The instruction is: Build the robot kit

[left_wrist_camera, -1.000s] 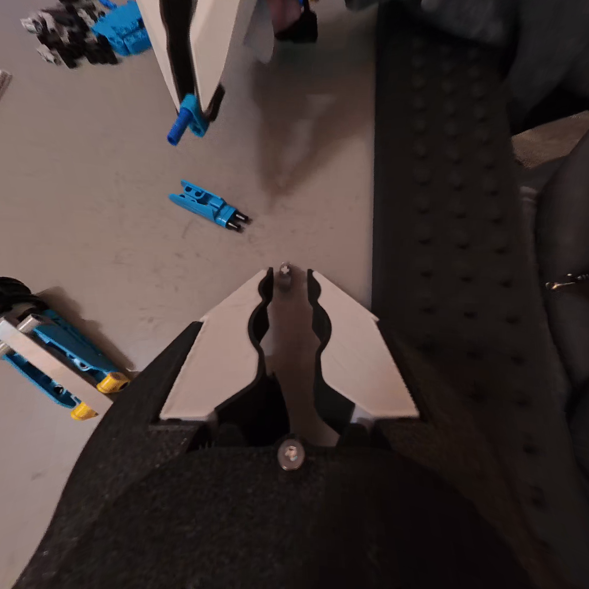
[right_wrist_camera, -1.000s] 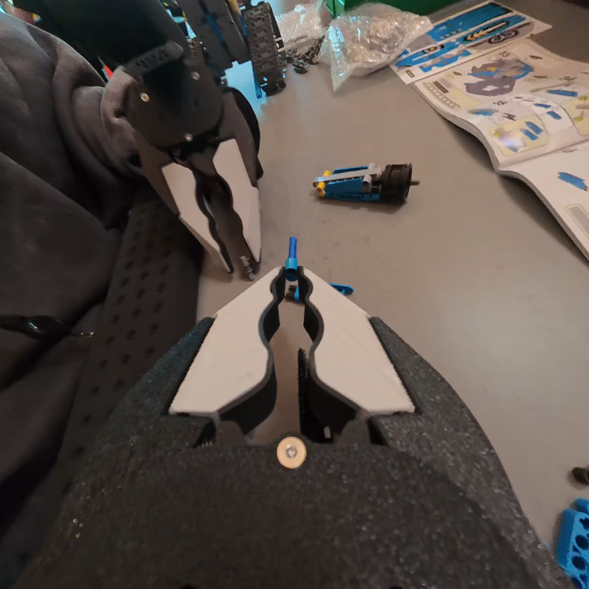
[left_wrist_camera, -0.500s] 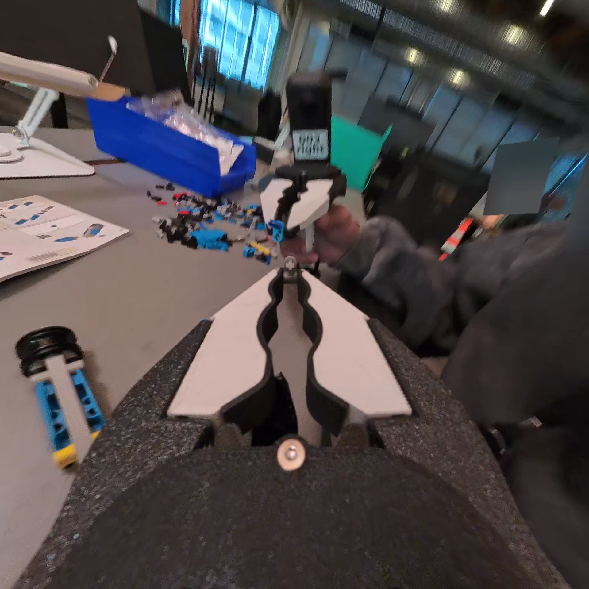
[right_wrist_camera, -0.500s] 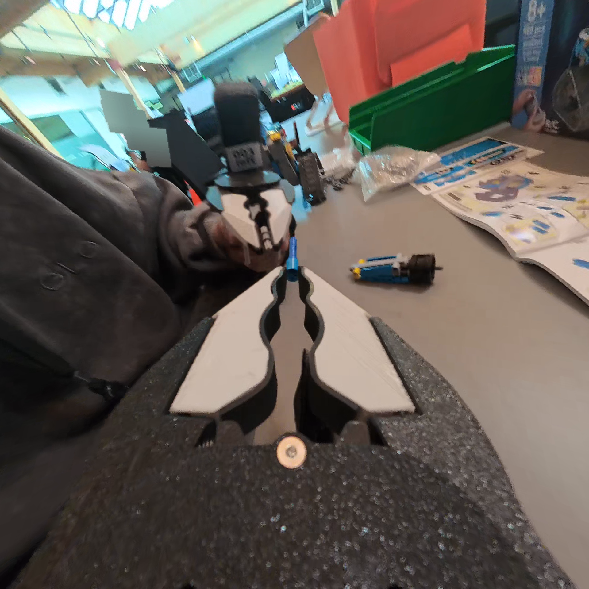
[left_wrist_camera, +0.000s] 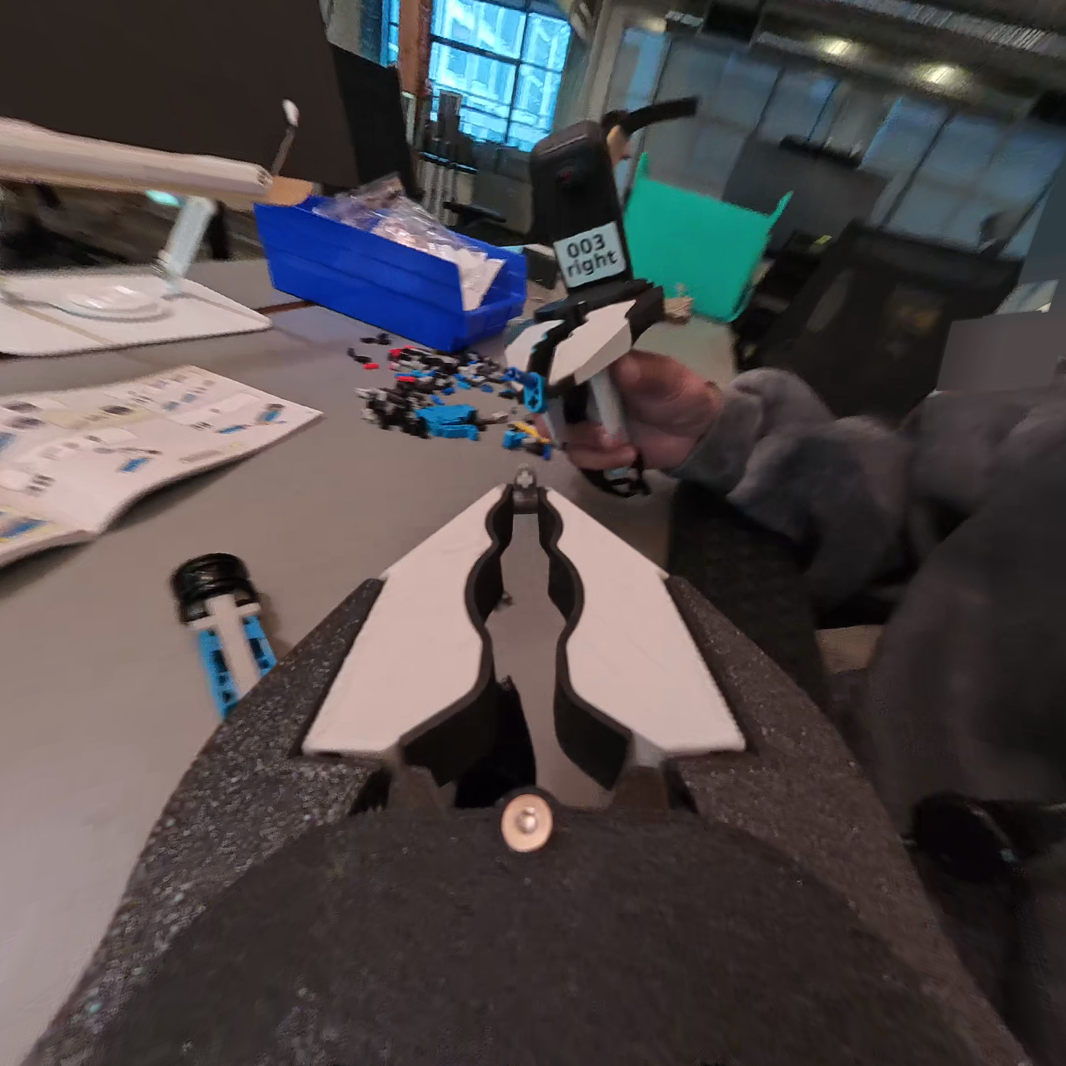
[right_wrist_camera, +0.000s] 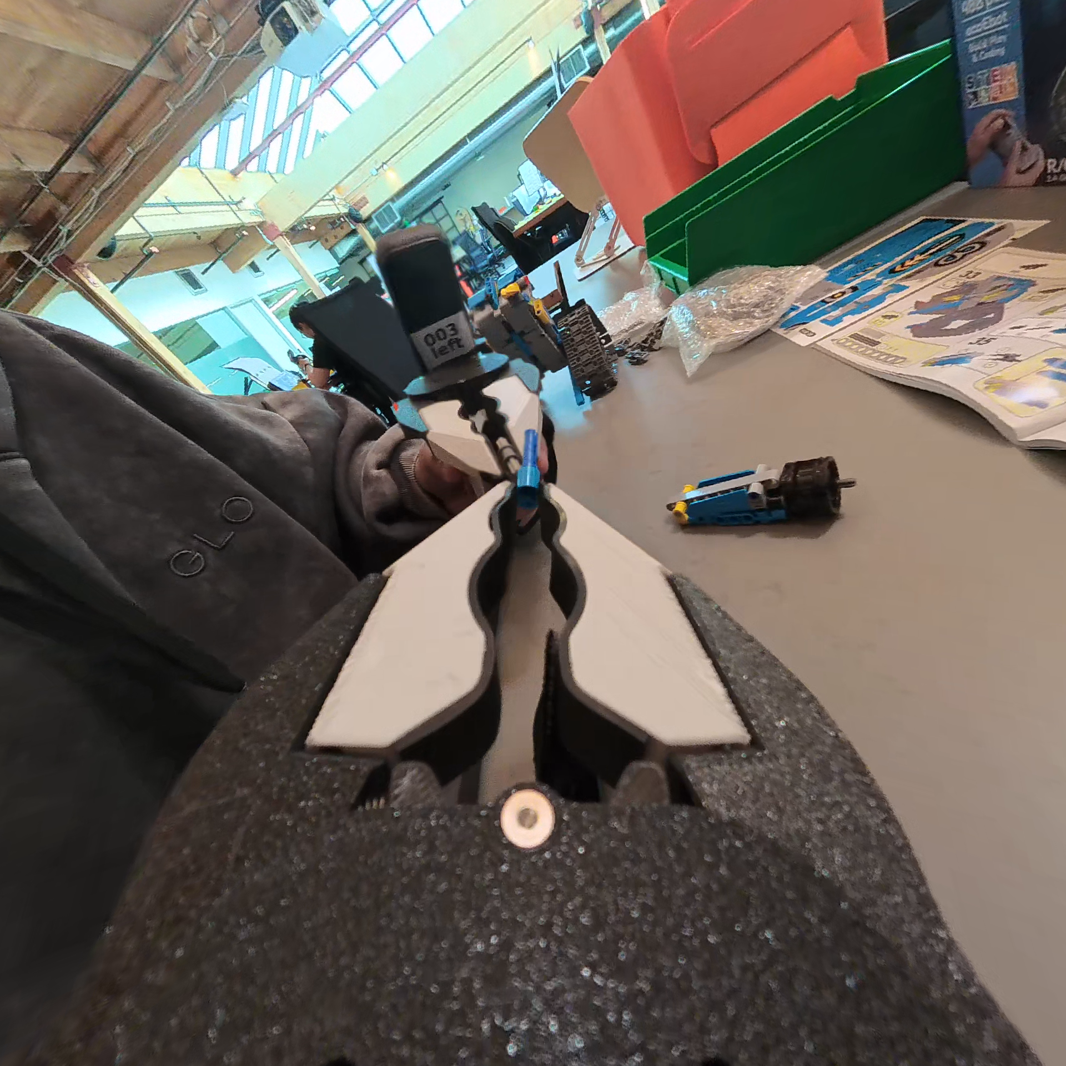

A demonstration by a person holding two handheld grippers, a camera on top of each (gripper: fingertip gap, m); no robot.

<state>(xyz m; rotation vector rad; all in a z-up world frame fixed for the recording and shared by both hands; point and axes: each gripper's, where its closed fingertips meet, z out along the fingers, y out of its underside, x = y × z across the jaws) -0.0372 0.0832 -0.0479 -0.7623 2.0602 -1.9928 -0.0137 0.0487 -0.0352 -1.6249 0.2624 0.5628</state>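
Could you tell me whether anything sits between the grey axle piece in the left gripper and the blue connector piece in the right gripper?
Nothing visible does. The left gripper pinches a grey axle piece at its tips, the right gripper a blue connector piece. In both wrist views they face each other above the table with only air between.

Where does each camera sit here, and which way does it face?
Left wrist view: on the left tool, shut on a grey pin, facing the right tool, its hand, and a parts pile.
Right wrist view: on the right tool, shut on a blue pin, facing the left tool and a sleeve.
Shared: the wheel assembly on the table.
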